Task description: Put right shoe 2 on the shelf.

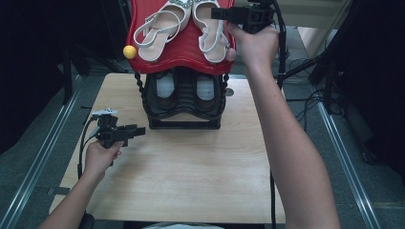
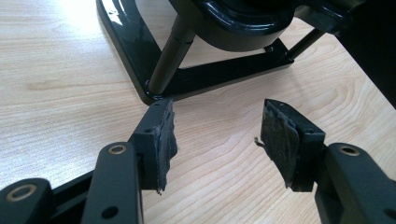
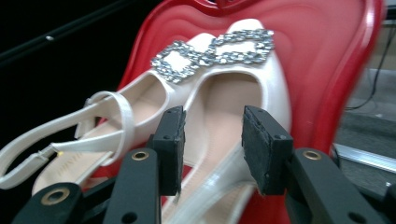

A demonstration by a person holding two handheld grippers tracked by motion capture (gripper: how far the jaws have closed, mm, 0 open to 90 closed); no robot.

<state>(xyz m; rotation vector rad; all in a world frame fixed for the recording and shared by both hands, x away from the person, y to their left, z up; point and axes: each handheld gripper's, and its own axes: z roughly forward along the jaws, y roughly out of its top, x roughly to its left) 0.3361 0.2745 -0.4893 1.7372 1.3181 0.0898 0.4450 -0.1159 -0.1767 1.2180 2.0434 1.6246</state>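
Left claw (image 1: 140, 130): jaws apart and empty, low over the bench (image 1: 191, 176), pointing at the black rack base (image 2: 205, 74).
Left shoe (image 1: 157, 29): on the red tray (image 1: 184, 55), toe away from the person.
Right shoe (image 1: 210, 31): beside it, long axis parallel, heel strap toward the person.
Right claw (image 1: 215, 13): jaws apart, gripping nothing, at this shoe's toe end; nearer hand.
Room: tray rim close at right.

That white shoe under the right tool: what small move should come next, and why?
Probably draw the right tool back from the white shoe. Its jaws stand apart with no pad pressing on the shoe, and both shoes lie side by side on the red shelf, so the placing looks done.
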